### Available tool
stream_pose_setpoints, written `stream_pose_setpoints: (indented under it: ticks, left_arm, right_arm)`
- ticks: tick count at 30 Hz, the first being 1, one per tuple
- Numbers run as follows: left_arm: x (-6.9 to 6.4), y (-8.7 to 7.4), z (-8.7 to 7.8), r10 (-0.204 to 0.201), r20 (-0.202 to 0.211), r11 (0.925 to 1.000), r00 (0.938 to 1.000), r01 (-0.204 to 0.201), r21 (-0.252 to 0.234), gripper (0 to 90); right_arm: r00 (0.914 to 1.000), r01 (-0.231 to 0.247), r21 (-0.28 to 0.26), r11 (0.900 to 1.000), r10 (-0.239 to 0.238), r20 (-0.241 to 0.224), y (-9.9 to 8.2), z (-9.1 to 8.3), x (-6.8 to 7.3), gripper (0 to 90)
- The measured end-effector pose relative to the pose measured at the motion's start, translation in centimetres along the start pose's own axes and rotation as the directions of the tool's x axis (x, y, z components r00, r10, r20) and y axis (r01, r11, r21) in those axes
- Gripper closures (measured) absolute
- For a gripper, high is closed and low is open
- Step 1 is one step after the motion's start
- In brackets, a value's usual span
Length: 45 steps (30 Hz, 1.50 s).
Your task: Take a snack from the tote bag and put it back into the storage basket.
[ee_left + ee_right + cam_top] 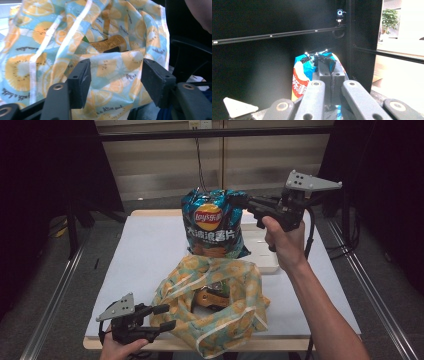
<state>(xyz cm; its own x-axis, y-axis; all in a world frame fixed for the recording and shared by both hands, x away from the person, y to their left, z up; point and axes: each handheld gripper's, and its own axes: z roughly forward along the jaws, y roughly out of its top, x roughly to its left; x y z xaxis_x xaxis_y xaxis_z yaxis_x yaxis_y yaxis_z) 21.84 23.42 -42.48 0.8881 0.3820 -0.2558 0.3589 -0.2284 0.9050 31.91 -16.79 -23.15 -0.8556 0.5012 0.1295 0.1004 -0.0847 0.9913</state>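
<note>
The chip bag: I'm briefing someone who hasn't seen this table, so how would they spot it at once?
On the white table, look toward the far edge, behind the crumpled lemon-print cloth bag. The chip bag hangs upright there, pinched at its top corner by the right gripper. It is glossy blue with a red and yellow logo, unlike the pale tray beside it.

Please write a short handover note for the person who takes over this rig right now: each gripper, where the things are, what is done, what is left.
Left gripper: open, jaws on either side of the near edge of the fabric tote bag with the orange-slice print, not pressing it.
Right gripper: shut on the top corner of the blue crisp bag, held upright above the white table, behind the tote.
Done: crisp bag is picked up; a brown packet already lies inside the tote.
Left: probably hold the tote mouth open, lower the crisp bag in, release.
</note>
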Motion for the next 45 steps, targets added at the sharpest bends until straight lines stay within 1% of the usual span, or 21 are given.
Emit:
stream_pose_setpoints:
  ticks: [1, 3, 4, 6, 7, 9, 12, 15, 18, 21, 24, 25, 26, 27, 30, 32, 33, 35, 39, 43, 45]
  left_arm:
    - [0.0, 0.1, 0.0, -0.001, -0.012, 1.0000, 0.9999, 0.001, 0.002, 38.0]
    - [0.2, 0.1, 0.0, 0.007, -0.027, 1.0000, 0.9996, -0.007, 0.006, 34.4]
    - [0.2, 0.1, 0.0, 0.010, -0.030, 0.9999, 0.9995, -0.009, 0.008, 33.6]
    - [0.4, -0.1, 0.2, 0.013, -0.022, 0.9998, 0.9997, -0.013, 0.014, 32.5]
    - [0.4, -0.2, 0.3, 0.011, -0.035, 0.9997, 0.9993, -0.010, 0.023, 32.1]
    - [0.6, -0.3, 0.5, 0.005, -0.035, 0.9996, 0.9994, -0.004, 0.030, 29.9]
    - [0.7, -0.5, 0.5, -0.005, -0.048, 0.9993, 0.9988, 0.007, 0.036, 30.0]
    - [0.7, -0.6, 0.6, -0.002, -0.044, 0.9991, 0.9990, 0.004, 0.042, 29.9]
    - [0.9, -0.7, 0.6, -0.004, -0.049, 0.9991, 0.9988, 0.006, 0.041, 29.6]
    - [1.1, -0.7, 0.4, -0.002, -0.055, 0.9989, 0.9985, 0.005, 0.046, 29.5]
    - [1.1, -0.7, 0.4, -0.006, -0.062, 0.9989, 0.9980, 0.009, 0.046, 29.5]
    - [1.0, -0.7, 0.5, -0.015, -0.057, 0.9991, 0.9983, 0.017, 0.039, 29.5]
    - [1.0, -0.7, 0.5, -0.005, -0.063, 0.9989, 0.9980, 0.008, 0.047, 29.5]
    - [1.0, -0.7, 0.5, -0.002, -0.060, 0.9989, 0.9982, 0.005, 0.046, 29.5]
    - [1.0, -0.7, 0.5, 0.001, -0.057, 0.9987, 0.9984, 0.002, 0.051, 29.4]
    - [1.0, -0.7, 0.6, 0.000, -0.048, 0.9989, 0.9988, 0.002, 0.048, 28.9]
    - [1.0, -0.7, 0.6, 0.004, -0.053, 0.9985, 0.9986, -0.001, 0.054, 28.6]
    - [1.1, -0.7, 0.7, 0.004, -0.047, 0.9978, 0.9989, -0.001, 0.066, 27.6]
    - [1.1, -0.7, 0.8, -0.002, -0.046, 0.9984, 0.9990, 0.004, 0.057, 27.1]
    - [1.3, -0.6, 0.8, 0.003, -0.043, 0.9984, 0.9991, 0.000, 0.057, 26.4]
    - [1.3, -0.7, 0.8, -0.006, -0.043, 0.9983, 0.9991, 0.008, 0.057, 25.9]
  right_arm:
    - [1.0000, -0.008, -0.005, 1.0000, 0.008, 0.000, 0.0, -0.1, -0.3, 90.0]
    - [0.9999, -0.005, 0.000, 1.0000, 0.005, 0.010, 0.2, -0.2, -0.9, 90.0]
    - [0.9999, -0.006, 0.000, 1.0000, 0.006, 0.014, 0.2, -0.2, -1.3, 90.0]
    - [0.9996, -0.006, 0.007, 1.0000, 0.006, 0.027, 0.3, -0.2, -2.0, 90.0]
    - [0.9995, -0.008, 0.006, 0.9999, 0.008, 0.031, 0.3, -0.3, -2.3, 90.0]
    - [0.9991, -0.006, 0.013, 0.9999, 0.006, 0.043, 0.2, -0.3, -3.1, 90.0]
    - [0.9980, -0.016, 0.028, 0.9995, 0.015, 0.061, -0.1, -0.2, -4.5, 90.0]
    - [0.9965, -0.028, 0.040, 0.9988, 0.024, 0.080, -0.6, 0.1, -5.7, 90.0]
    - [0.9948, -0.038, 0.058, 0.9976, 0.032, 0.096, -1.4, 0.6, -6.8, 90.0]
    - [0.9933, -0.052, 0.064, 0.9966, 0.045, 0.107, -2.1, 1.0, -7.7, 90.0]
    - [0.9908, -0.067, 0.067, 0.9955, 0.059, 0.122, -2.9, 1.3, -8.6, 90.0]
    - [0.9899, -0.077, 0.067, 0.9948, 0.068, 0.124, -3.3, 1.4, -9.0, 90.0]
    - [0.9889, -0.081, 0.074, 0.9939, 0.071, 0.131, -3.5, 1.6, -9.3, 90.0]
    - [0.9883, -0.084, 0.080, 0.9933, 0.073, 0.134, -3.8, 1.7, -9.6, 90.0]
    - [0.9870, -0.084, 0.092, 0.9922, 0.071, 0.145, -4.3, 2.2, -10.2, 90.0]
    - [0.9877, -0.080, 0.103, 0.9915, 0.065, 0.142, -4.6, 2.6, -10.3, 90.0]
    - [0.9879, -0.077, 0.110, 0.9910, 0.061, 0.143, -4.8, 2.9, -10.3, 90.0]
    - [0.9887, -0.077, 0.114, 0.9905, 0.061, 0.137, -5.1, 3.3, -10.5, 90.0]
    - [0.9865, -0.087, 0.117, 0.9893, 0.069, 0.148, -5.9, 4.1, -11.0, 90.0]
    - [0.9859, -0.092, 0.149, 0.9846, 0.069, 0.153, -6.8, 5.2, -11.5, 90.0]
    - [0.9856, -0.093, 0.156, 0.9835, 0.068, 0.155, -7.3, 5.7, -11.7, 90.0]
